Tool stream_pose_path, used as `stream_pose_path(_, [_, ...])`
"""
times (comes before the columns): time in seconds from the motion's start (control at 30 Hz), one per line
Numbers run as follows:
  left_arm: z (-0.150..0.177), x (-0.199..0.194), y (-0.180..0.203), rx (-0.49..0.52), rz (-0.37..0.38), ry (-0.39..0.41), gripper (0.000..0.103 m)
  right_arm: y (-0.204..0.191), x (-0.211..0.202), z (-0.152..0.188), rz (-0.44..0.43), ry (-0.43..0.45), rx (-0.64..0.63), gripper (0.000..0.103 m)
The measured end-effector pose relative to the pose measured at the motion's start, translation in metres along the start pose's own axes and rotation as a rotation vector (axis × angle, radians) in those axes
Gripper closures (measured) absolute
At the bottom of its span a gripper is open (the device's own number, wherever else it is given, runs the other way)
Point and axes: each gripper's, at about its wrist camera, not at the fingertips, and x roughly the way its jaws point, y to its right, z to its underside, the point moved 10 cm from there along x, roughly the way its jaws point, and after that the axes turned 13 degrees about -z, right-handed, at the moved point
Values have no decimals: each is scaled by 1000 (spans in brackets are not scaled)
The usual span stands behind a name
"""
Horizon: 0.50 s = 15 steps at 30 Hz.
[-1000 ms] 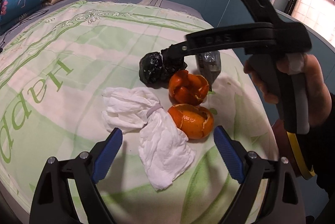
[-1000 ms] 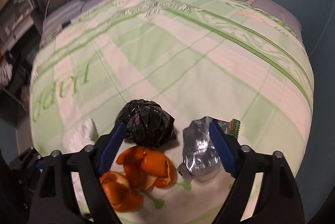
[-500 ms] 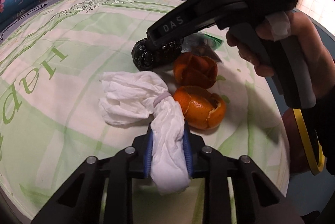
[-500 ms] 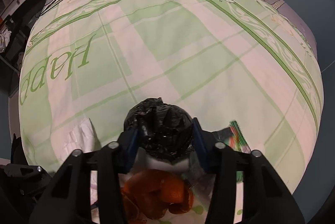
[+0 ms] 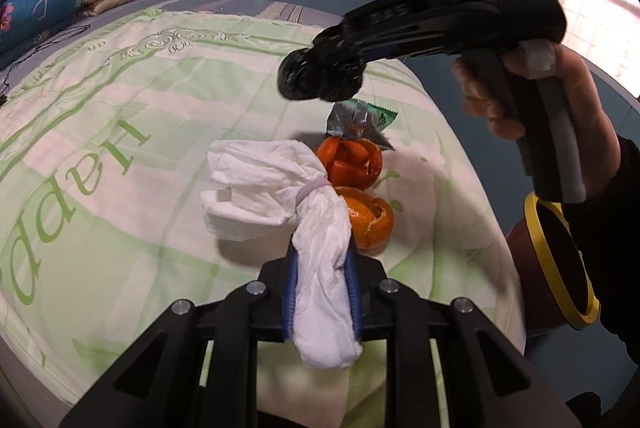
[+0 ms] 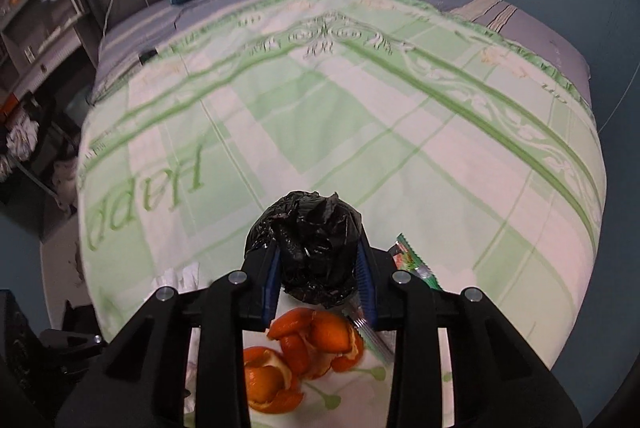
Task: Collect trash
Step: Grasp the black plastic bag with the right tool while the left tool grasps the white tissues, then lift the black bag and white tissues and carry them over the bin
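We see a white tissue (image 5: 280, 196), shiny black bag (image 6: 310, 248), orange peels (image 5: 352, 164), silver/green wrapper (image 5: 360, 116), pale green-and-white checked bedspread (image 6: 360, 116) w/ green lettering, blue pads (image 5: 290, 288), yellow-rimmed bin (image 5: 560, 260).

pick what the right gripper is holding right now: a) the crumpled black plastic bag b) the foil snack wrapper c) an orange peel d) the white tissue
a: the right gripper is shut on the crumpled black plastic bag, pinched between its blue fingers and lifted above the orange peels on the bed, while the white tissue sits in the left gripper.
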Motion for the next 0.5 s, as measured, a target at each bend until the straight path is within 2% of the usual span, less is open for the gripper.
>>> stream_pose_path(0.2, [-8, -28, 0, -22, -7, 46, 84, -11, -52, -2, -5, 86, -1, 73])
stream_pose_path(0.5, [-23, -73, 17, -13, -22, 126, 84, -8, -111, 33, -3, 157, 37, 72])
